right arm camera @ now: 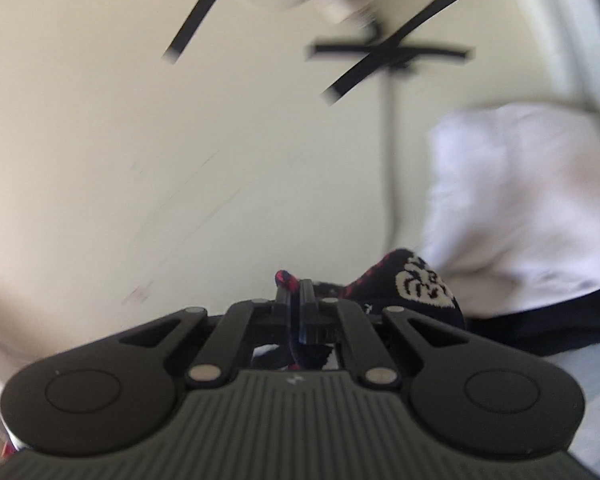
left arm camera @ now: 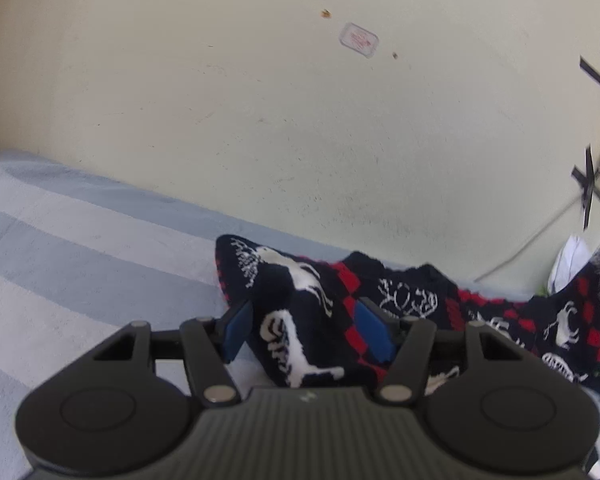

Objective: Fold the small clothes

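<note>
1. Left wrist view: left gripper (left arm camera: 308,322) about half open, blue pads (left arm camera: 236,330) either side of a raised fold of the dark knitted garment (left arm camera: 296,320), white animal figures and red checks on it. Cannot tell whether the pads press on the knit or merely flank it; a gap seems to show beside the left pad.
2. Same view: garment lying on the grey-blue striped bedcover (left arm camera: 80,248), close to the cream wall (left arm camera: 260,100), stretching off to the right and rising there. Risk: with jaws this wide, likely to lose the fold once the far end is pulled, dragging the whole piece sideways instead of creasing it.
3. Same view: thick bunched knit between the fingers. Risk: grabbing several layers at once, giving a lumpy, crooked fold.
4. Right wrist view: right gripper (right arm camera: 299,296) fully closed, pinching a red-and-navy edge of the same garment (right arm camera: 412,284), which hangs to the right and below the jaws. Heavily blurred, so probably moving fast.
5. Same view: only a thin edge poking past the fingertips. Risk: slipping out under the knit's own weight during a quick lift.
6. Same view: white cloth (right arm camera: 520,200) just behind the garment, black tape strips (right arm camera: 388,54) and a cable (right arm camera: 388,160) on the wall. Risk: snagging or sweeping the white cloth along, or striking the wall.
</note>
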A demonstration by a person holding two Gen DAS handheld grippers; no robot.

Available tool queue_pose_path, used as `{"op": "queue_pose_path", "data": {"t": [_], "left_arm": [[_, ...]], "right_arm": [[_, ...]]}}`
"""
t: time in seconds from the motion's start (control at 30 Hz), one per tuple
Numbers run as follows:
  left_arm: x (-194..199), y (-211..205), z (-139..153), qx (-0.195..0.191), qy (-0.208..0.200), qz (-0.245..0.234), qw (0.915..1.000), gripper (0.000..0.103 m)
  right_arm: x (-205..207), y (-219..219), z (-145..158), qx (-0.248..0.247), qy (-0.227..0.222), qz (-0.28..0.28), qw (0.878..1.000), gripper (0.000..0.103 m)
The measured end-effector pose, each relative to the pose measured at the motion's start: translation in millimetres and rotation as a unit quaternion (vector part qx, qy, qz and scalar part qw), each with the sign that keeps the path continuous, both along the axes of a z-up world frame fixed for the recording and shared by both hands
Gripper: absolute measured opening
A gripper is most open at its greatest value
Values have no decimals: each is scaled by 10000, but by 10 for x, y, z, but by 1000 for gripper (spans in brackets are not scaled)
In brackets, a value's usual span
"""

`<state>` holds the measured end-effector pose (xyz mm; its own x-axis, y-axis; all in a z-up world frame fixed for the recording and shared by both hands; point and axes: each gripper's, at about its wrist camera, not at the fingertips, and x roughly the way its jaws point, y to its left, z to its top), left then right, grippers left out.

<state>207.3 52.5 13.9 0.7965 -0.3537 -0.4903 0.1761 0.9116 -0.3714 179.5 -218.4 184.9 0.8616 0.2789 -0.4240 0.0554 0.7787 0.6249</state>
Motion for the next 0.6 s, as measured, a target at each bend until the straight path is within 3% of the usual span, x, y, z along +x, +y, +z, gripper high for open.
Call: {"op": "queue_pose_path", "data": {"t": [0.1,0.17,0.2,0.27,0.4,0.53,0.6], "left_arm": [[18,112,25,-329,22,-11,9995,60],[12,174,32,-430,31,8,9991,61],[7,198,42,-468,6,31,9989,61],[4,229,57,-575,-51,63,9983,66],[49,214,16,-758,47,9,9971,68],[84,153,-17,-703,144,-43,9974,68],[56,167,-12,-646,88,-6,9979,68]], "right_arm": [[401,758,-78,26,205,694,9974,18],[690,1271,-139,78,293,1474,9886,43],[797,1489,-138,47,404,1683,9849,44],[823,1666,-59,29,128,1914,9814,42],[610,1467,2,-733,-319,1521,9851,44],[278,1353,-428,-1406,-71,1698,9754,44],[75,1485,-633,-2064,-160,1843,9608,44]]}}
